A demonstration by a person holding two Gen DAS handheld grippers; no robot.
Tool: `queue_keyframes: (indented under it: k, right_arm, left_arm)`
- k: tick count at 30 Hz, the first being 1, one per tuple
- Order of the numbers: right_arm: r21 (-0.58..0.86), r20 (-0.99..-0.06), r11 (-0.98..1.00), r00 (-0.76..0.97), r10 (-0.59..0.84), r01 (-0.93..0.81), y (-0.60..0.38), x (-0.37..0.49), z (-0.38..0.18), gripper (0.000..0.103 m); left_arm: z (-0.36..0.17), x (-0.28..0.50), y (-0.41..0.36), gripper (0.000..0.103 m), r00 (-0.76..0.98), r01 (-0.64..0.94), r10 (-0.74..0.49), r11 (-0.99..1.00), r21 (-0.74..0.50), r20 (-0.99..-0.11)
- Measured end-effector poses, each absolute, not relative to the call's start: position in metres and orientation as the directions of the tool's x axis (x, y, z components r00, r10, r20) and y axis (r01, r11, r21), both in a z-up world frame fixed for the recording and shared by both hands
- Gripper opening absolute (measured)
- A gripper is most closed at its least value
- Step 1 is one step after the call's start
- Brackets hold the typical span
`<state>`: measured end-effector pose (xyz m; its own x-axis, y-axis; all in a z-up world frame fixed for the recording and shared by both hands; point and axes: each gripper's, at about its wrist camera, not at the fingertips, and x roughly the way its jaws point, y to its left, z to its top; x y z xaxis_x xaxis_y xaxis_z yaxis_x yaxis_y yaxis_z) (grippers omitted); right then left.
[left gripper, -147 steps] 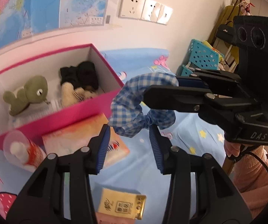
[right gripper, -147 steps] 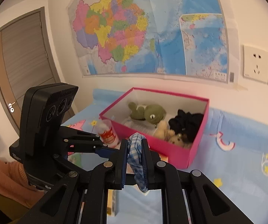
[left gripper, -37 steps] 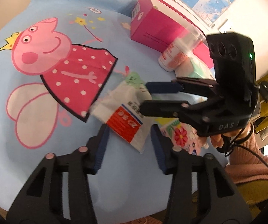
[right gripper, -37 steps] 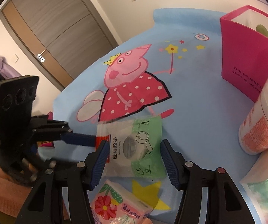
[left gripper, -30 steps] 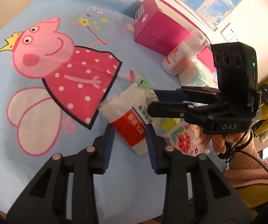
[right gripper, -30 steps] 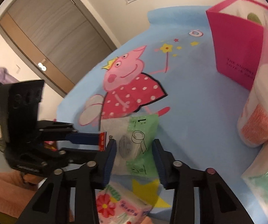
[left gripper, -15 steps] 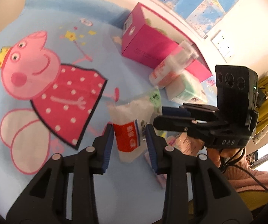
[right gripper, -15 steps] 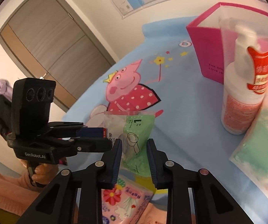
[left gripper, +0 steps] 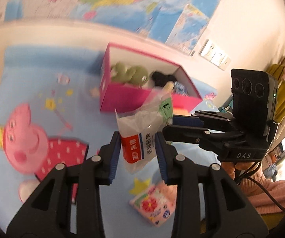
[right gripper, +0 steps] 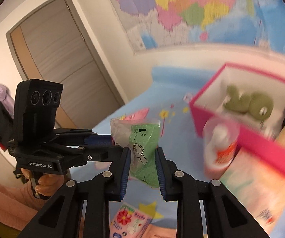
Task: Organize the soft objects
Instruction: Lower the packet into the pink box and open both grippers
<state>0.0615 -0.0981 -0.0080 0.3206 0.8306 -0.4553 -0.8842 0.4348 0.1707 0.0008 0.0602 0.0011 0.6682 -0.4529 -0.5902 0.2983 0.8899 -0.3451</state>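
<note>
Left claw (left gripper: 138, 148) is clamped on the red-and-white end of the bandage packet (left gripper: 142, 134); right claw (right gripper: 142, 158) pinches the green end of the same packet, jaws narrow with pads pressing the film. Packet hangs in the air between both claws, clear of the blue cartoon cloth (left gripper: 33, 91) on the bench, short of the pink box (left gripper: 142, 97), which sits toward the far edge by the wall. Judged step: carry packet over the box rim and drop it in. To do it well: keep both claws level with each other so the soft film does not twist or tear, clear the near wall of the box and the pump bottle (right gripper: 221, 144) standing just in front of it, and let go with both claws together only once the packet is over the open interior. Box contents: green plush toy (left gripper: 130, 74) at the left end, something black (left gripper: 162, 78) beside it, a tan item next to that; motion blur makes these last two hard to identify, possibly more plush. Floral tissue pack (left gripper: 154, 204) lies near the front edge, not yet sorted.
</note>
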Motion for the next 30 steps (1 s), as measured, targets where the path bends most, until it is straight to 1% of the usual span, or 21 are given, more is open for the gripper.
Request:
queue_keyframes:
  k: [5,8,12,15,24,27,28,30]
  right_arm:
    - [0.142,-0.392,0.463,0.380,0.838,-0.875,-0.110,0.071,0.023,0.025]
    - [0.137,-0.367,0.491,0.416,0.832,-0.860,-0.116,0.082,0.036,0.025]
    - [0.165,-0.350,0.525,0.448,0.823,-0.835,-0.130,0.108,0.047,0.025]
    - [0.197,-0.355,0.552,0.466,0.810,-0.810,-0.134,0.131,0.048,0.025]
    - [0.291,-0.393,0.596,0.475,0.788,-0.748,-0.141,0.179,0.027,0.025]
    - [0.330,-0.406,0.599,0.464,0.788,-0.729,-0.143,0.192,0.018,0.025]
    - [0.344,-0.410,0.598,0.458,0.789,-0.724,-0.142,0.197,0.016,0.025]
    - [0.352,-0.431,0.607,0.452,0.781,-0.712,-0.139,0.202,0.012,0.026]
  left_arm:
    - [0.033,0.027,0.049,0.037,0.687,0.343,-0.457,0.890,-0.302,-0.565]
    - [0.045,0.047,0.044,0.037,0.681,0.358,-0.465,0.885,-0.296,-0.565]
    - [0.054,0.076,0.033,0.037,0.667,0.367,-0.462,0.887,-0.281,-0.584]
    - [0.052,0.100,0.025,0.037,0.648,0.369,-0.458,0.888,-0.276,-0.608]
    - [0.028,0.154,0.015,0.038,0.568,0.352,-0.477,0.877,-0.326,-0.671]
    - [0.021,0.166,0.016,0.041,0.558,0.334,-0.475,0.879,-0.339,-0.681]
    - [0.020,0.170,0.016,0.044,0.559,0.326,-0.468,0.883,-0.338,-0.685]
    - [0.017,0.178,0.022,0.045,0.566,0.286,-0.434,0.901,-0.327,-0.701]
